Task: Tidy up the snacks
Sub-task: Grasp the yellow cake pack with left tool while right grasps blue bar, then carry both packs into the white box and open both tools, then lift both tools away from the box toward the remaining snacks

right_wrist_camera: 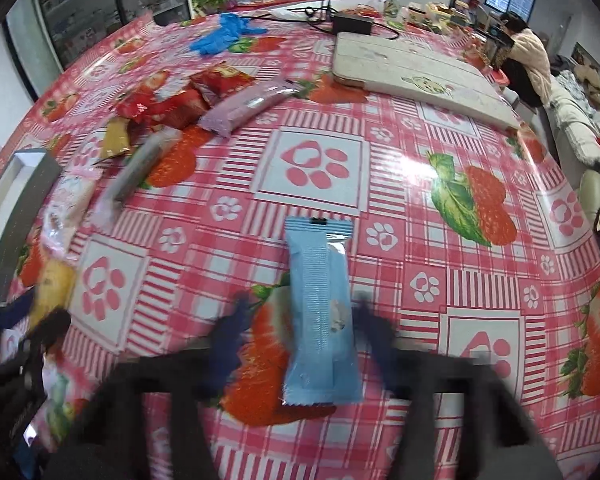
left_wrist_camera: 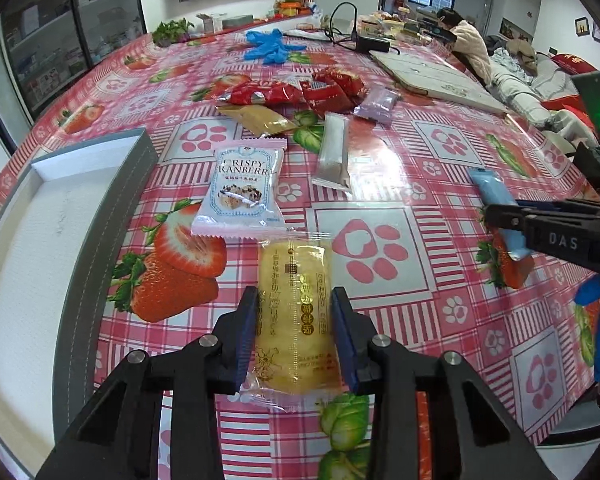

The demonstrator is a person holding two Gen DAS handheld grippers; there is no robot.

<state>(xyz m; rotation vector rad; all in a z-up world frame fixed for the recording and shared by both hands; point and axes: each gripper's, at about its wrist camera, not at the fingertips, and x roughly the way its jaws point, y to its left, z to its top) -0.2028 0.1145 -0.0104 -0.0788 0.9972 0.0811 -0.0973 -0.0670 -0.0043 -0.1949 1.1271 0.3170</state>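
Observation:
My left gripper [left_wrist_camera: 295,312] is shut on a yellow cake packet [left_wrist_camera: 296,312], pads touching both its sides as it lies on the strawberry tablecloth. A grey open box [left_wrist_camera: 80,200] with a white inside lies to its left. My right gripper [right_wrist_camera: 300,324] is open and blurred, its fingers either side of a light blue snack bar [right_wrist_camera: 320,312] without touching it; that bar and gripper also show in the left wrist view [left_wrist_camera: 500,208]. A Crispy Cranberry packet [left_wrist_camera: 242,190], a silver bar [left_wrist_camera: 334,152], a gold packet [left_wrist_camera: 260,118], red packets [left_wrist_camera: 300,92] and a purple packet [left_wrist_camera: 378,104] lie farther back.
Blue gloves [left_wrist_camera: 274,46], a black adapter with cables [left_wrist_camera: 370,42] and a flat white board [left_wrist_camera: 432,76] lie at the far side. A person [left_wrist_camera: 470,44] sits beyond the table. Glass cabinets [left_wrist_camera: 52,32] stand at left.

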